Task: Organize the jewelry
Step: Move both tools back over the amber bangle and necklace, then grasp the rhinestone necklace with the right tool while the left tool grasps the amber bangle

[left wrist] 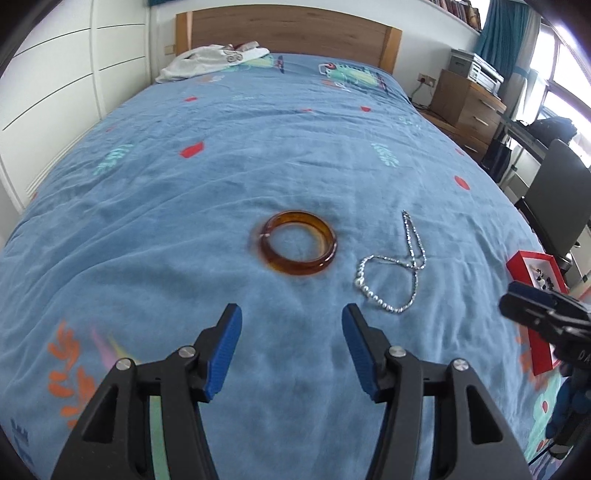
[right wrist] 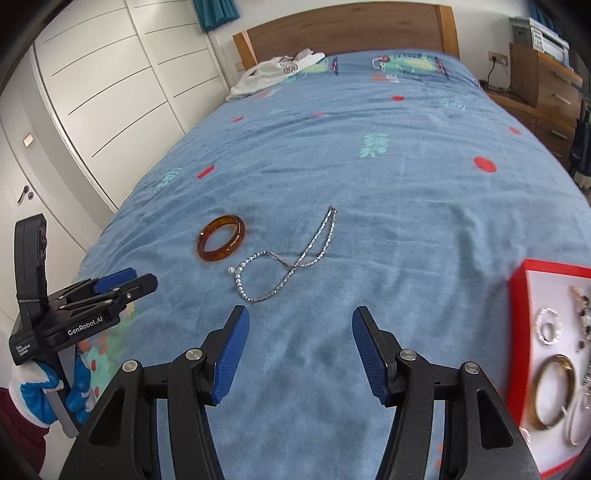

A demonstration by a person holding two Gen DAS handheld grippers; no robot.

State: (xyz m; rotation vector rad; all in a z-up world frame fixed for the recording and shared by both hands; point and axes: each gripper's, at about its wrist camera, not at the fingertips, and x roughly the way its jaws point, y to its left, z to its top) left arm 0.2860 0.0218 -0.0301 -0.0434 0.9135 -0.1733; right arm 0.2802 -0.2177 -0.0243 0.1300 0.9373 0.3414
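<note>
An amber bangle (left wrist: 299, 268) (right wrist: 218, 255) lies flat on the blue bedspread (left wrist: 258, 166). Just to its right, a silver chain necklace (left wrist: 416, 254) (right wrist: 325, 232) is spread in a loose loop. My left gripper (left wrist: 291, 310) (right wrist: 125, 284) hovers open a little short of the bangle, nothing between its blue pads. My right gripper (right wrist: 301, 312) (left wrist: 524, 299) is open and empty too, short of the necklace. A red jewelry box (right wrist: 517, 332) (left wrist: 517, 263) sits at the right with bangles, rings and small pieces on its white lining.
White clothing (left wrist: 207, 62) lies by the wooden headboard (left wrist: 288, 29). A white wardrobe (left wrist: 55, 92) runs along the bed's left side. A wooden drawer unit (left wrist: 465, 107) and a dark chair (left wrist: 561, 192) stand to the right. A gloved hand (right wrist: 40, 387) holds the left gripper.
</note>
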